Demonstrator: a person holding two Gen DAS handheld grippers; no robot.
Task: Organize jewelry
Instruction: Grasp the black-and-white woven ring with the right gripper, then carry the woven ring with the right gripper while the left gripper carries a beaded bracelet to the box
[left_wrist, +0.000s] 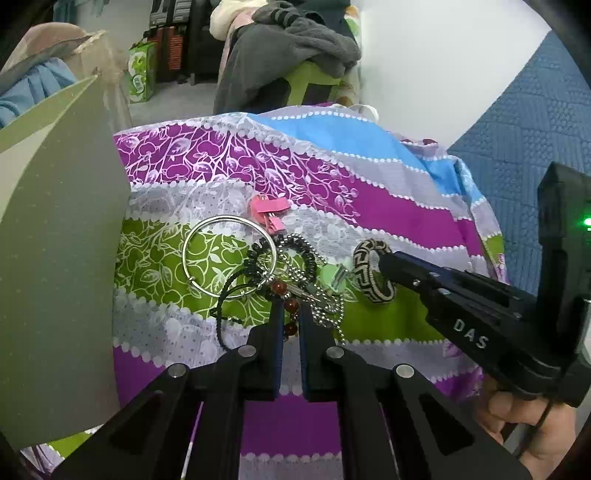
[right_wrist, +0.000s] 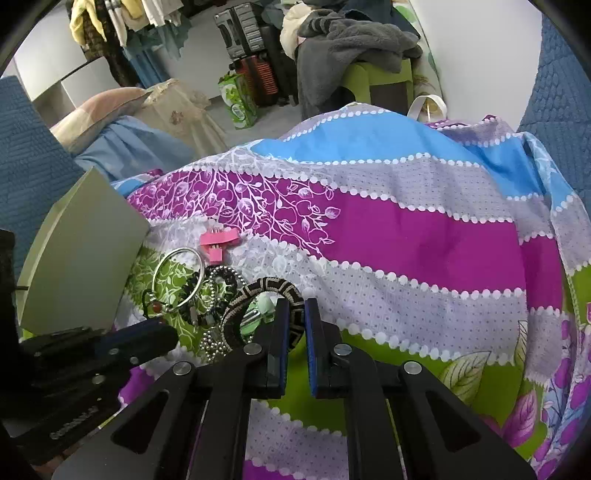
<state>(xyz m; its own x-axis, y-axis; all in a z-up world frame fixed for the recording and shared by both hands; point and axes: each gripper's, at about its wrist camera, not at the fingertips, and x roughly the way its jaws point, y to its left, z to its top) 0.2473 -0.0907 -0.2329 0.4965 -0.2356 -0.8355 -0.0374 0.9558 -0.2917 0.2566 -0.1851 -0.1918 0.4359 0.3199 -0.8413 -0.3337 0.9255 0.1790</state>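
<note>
The left gripper (left_wrist: 291, 314) pinches a strand of brown beads (left_wrist: 290, 304) in a tangled pile of jewelry on a striped cloth (right_wrist: 424, 236). The right gripper (right_wrist: 296, 314) is clamped on a woven bracelet (right_wrist: 280, 288) at the pile's right edge. A ball chain (left_wrist: 325, 314), black cord (left_wrist: 229, 291) and silver bangle (left_wrist: 229, 254) overlap, so lifting either piece could drag the others along. A card panel (left_wrist: 59, 258) stands close on the left; open cloth lies to the right and beyond.
</note>
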